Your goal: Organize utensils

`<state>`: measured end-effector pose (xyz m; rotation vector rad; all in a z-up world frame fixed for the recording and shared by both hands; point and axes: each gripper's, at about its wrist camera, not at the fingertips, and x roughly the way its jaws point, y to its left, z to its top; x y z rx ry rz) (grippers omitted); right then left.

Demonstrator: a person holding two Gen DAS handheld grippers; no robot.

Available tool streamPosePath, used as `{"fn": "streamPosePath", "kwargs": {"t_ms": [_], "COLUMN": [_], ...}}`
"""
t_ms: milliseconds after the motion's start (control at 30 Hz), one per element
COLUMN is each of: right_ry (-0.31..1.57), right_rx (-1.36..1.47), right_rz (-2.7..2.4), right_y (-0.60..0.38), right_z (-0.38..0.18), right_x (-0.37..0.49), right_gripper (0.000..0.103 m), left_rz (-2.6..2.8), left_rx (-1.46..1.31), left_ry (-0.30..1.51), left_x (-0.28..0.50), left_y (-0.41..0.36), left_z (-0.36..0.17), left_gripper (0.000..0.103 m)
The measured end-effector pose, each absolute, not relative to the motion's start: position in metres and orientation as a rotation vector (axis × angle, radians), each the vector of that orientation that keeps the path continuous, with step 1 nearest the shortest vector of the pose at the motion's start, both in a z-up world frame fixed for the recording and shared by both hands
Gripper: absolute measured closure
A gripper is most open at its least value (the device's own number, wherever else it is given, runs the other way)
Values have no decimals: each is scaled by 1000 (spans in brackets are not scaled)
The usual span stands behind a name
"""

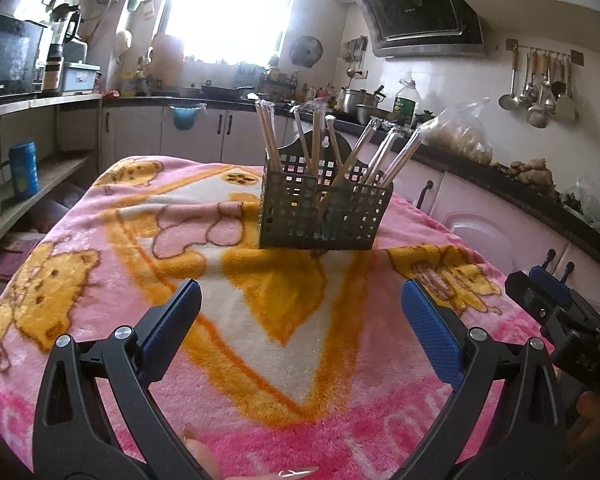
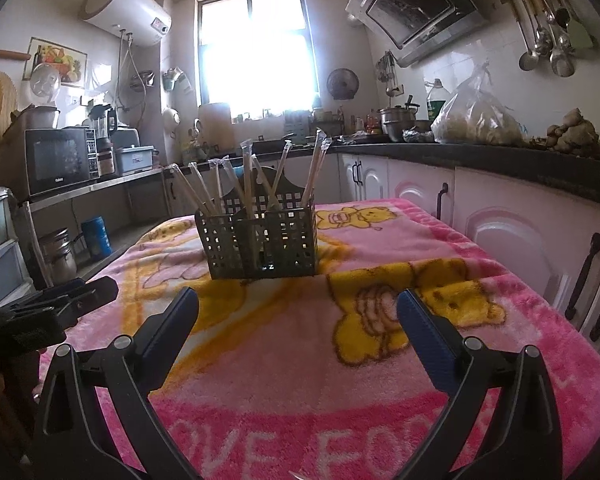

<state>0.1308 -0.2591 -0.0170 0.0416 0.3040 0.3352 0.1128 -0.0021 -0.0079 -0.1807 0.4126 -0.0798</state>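
Pink blanket (image 2: 300, 360), perforated caddy (image 2: 260, 236) holding wrapped chopsticks (image 2: 204, 196), tools empty

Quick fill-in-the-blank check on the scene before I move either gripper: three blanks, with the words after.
1. The wrapped chopsticks stand in the perforated ____.
2. The jaws of the left gripper and the right gripper are both ____.
3. The holder rests on a pink ____.

Missing words: holder; open; blanket

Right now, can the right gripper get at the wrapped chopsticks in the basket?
Probably yes: the right gripper is open, and only bare blanket lies between it and the basket of chopsticks.
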Motion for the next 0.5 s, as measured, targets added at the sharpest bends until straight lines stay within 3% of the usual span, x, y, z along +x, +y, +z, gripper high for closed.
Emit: {"fn": "streamPosePath", "kwargs": {"t_ms": [500], "right_ry": [300], "right_rx": [48], "right_rz": [330], "right_y": [-262], "right_z": [-17], "right_x": [127], "right_gripper": [6], "left_rz": [-81], "left_rx": [-166], "left_ry": [395], "left_x": [104], "left_y": [-5], "left_z": [-6], "left_gripper": [11]}}
